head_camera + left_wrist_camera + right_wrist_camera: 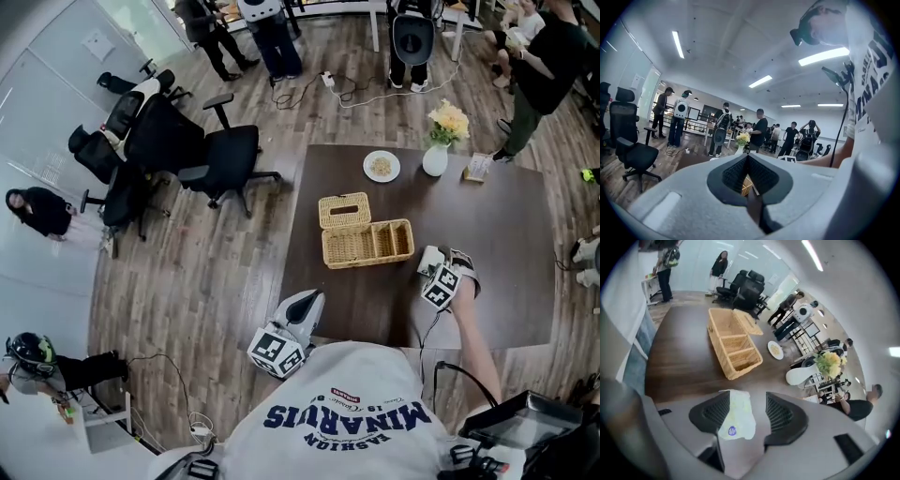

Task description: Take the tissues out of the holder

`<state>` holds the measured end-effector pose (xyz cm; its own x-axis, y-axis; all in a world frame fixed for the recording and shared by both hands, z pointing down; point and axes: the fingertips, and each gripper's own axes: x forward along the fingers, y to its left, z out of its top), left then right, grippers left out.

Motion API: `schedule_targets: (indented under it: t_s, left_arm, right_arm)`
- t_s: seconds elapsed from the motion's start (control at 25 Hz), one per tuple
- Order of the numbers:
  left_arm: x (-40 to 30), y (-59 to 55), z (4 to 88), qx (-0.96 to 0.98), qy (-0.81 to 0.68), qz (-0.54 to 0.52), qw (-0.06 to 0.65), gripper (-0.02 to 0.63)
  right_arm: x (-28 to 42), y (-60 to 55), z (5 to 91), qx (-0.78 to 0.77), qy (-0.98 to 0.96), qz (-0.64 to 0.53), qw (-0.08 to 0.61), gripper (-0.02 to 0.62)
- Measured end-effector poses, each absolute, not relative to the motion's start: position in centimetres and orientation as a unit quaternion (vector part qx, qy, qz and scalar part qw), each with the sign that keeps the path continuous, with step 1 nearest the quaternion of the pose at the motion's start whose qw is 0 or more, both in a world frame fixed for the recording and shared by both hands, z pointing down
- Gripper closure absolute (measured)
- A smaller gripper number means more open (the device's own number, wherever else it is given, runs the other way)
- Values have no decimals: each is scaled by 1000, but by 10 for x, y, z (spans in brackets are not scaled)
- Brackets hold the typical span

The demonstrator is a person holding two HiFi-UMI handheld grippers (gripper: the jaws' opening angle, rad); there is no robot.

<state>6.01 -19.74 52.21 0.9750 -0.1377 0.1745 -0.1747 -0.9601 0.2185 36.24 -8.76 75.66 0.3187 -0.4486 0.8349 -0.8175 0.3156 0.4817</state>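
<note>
The right tongs (747, 401) stand wide open, gripping nothing. The tissue pack (737, 417) shows between their pads and appears to lie on the surface (679, 362), out of the wicker holder (732, 348). The left tongs (747, 158) are closed and empty. One pad sits close to the pack, so brushing it could drag it toward the edge.

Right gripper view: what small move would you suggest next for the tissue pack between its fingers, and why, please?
Probably lift the right gripper clear: its fingers stand apart, the white tissue pack seems to lie on the dark brown table, outside the wicker holder.
</note>
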Motion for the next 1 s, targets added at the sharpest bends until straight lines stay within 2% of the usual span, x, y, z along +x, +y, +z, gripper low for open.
schedule_targets:
  t_s: [0.2,0.4,0.48,0.56,0.64,0.68,0.84,0.88,1.0]
  left_arm:
    - [65,-202,512,990,-60,58,112,602]
    - [79,-210,486,995,-37,27,94,601]
    - [88,-212,473,996,-26,15,79,601]
    - [97,-212,462,998,-16,5,64,601]
    - [103,-214,455,998,-13,-6,57,601]
    - [104,-216,453,998,-14,-11,56,601]
    - [106,-219,456,998,-12,-20,66,601]
    - [106,-218,457,997,-10,-21,69,601]
    - [103,-216,457,997,-6,-26,74,601]
  right_arm:
    - [331,-107,640,677,-586,131,426,354]
    - [296,-111,546,724,-600,69,332,364]
    - [285,-110,517,736,-604,44,302,411]
    - [279,-107,493,747,-604,16,278,490]
    - [270,-109,476,752,-617,0,232,571]
    - [264,-111,470,750,-631,-1,199,586]
    - [240,-119,456,721,-692,38,7,589]
    - [235,-122,456,715,-697,48,-23,589]
    - [224,-135,459,708,-704,53,-20,589]
